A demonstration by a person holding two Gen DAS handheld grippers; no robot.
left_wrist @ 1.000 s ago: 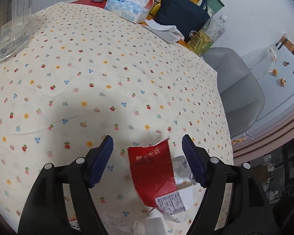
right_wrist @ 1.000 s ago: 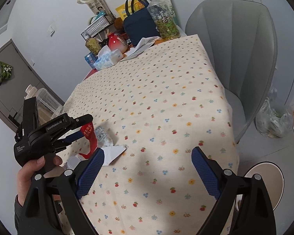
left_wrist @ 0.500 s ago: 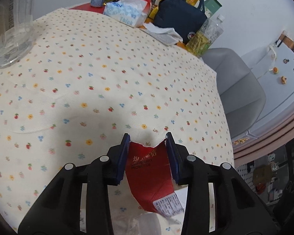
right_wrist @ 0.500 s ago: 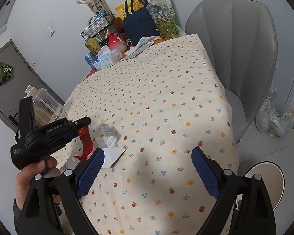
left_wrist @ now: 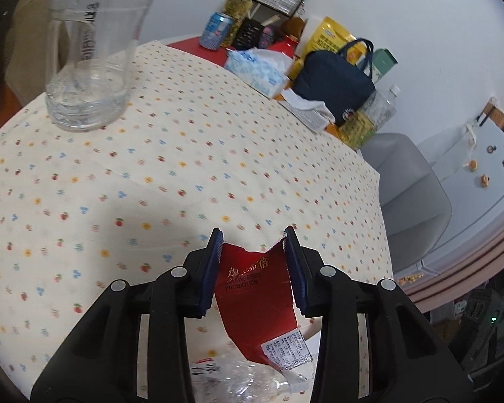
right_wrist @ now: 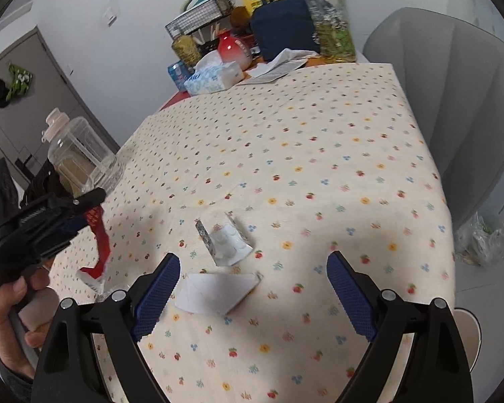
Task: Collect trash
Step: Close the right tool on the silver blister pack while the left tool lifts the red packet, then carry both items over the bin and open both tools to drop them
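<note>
Left hand-held gripper (left_wrist: 253,265) is clamped on the torn red foil wrapper (left_wrist: 257,297), lower centre of left-wrist frame, hanging above the floral-cloth bench (left_wrist: 151,174). Right hand-held gripper (right_wrist: 252,297) is spread wide at frame bottom w/ nothing between its pads, just above a folded white paper scrap (right_wrist: 218,294) & a crumpled clear plastic packet (right_wrist: 226,240) lying mid-frame on the bench.

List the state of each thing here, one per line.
Left tool: shut on red wrapper.
Red wrapper: torn, lifted off table.
Right tool: open, empty.
White paper: flat on table.
Foil packet: crumpled on table.
Clear jar: upright, nearly empty.
</note>
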